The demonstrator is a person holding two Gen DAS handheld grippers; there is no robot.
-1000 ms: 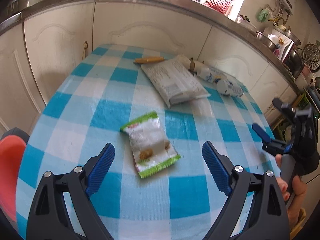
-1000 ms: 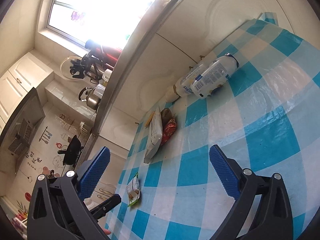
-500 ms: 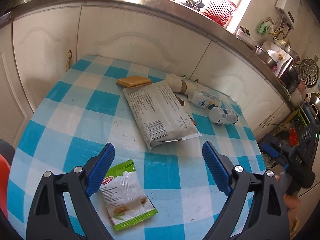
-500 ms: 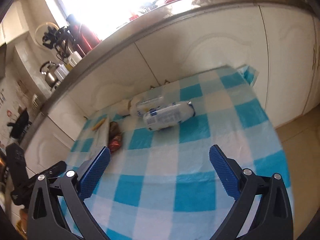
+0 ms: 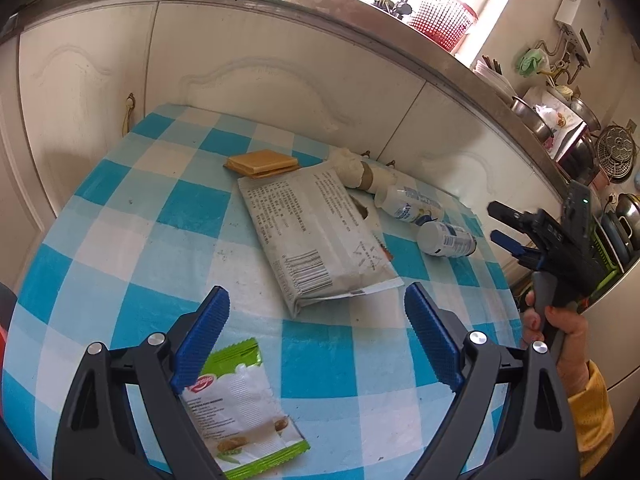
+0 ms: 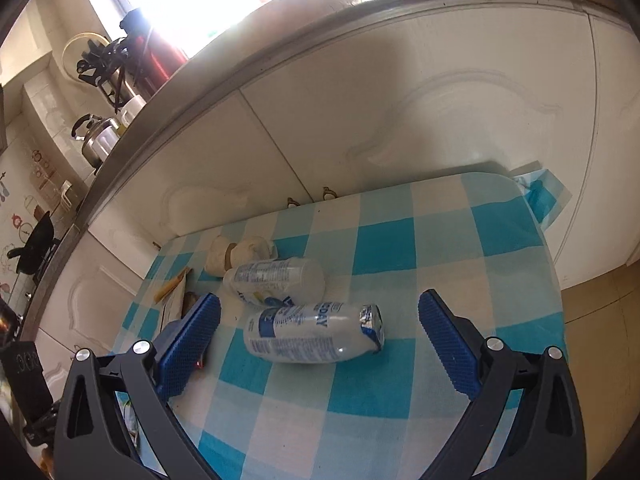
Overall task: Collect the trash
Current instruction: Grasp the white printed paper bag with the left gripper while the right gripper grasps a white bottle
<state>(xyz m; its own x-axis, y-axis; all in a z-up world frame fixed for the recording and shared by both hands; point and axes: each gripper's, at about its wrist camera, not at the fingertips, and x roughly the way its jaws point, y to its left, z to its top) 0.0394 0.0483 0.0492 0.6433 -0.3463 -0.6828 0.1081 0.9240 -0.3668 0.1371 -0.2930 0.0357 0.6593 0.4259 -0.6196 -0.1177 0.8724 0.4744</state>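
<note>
On the blue-checked table (image 5: 120,240) lies scattered trash. My left gripper (image 5: 316,340) hovers open above it, nothing between its fingers. A green-edged snack wrapper (image 5: 244,408) lies just below its left finger. A large grey bag (image 5: 316,232) rests beyond the fingertips, with a tan wafer pack (image 5: 262,162), a crumpled paper roll (image 5: 360,170) and two plastic bottles (image 5: 416,206) (image 5: 448,240) farther back. My right gripper (image 6: 320,340) is open over the near bottle (image 6: 312,332), which lies between its fingers untouched. The second bottle (image 6: 276,280) lies behind it. In the left wrist view, the right gripper (image 5: 504,226) is at the table's right edge, held by a hand.
White cabinet doors (image 5: 280,68) and a steel countertop edge run behind the table. A red basket (image 5: 444,20) sits on the counter, pots (image 5: 536,120) at the right. The table's right edge (image 6: 548,264) drops to a tiled floor.
My left gripper moved forward, so the snack wrapper slid down toward its left finger and the grey bag came nearer. My right gripper swung round and levelled out over the bottles.
</note>
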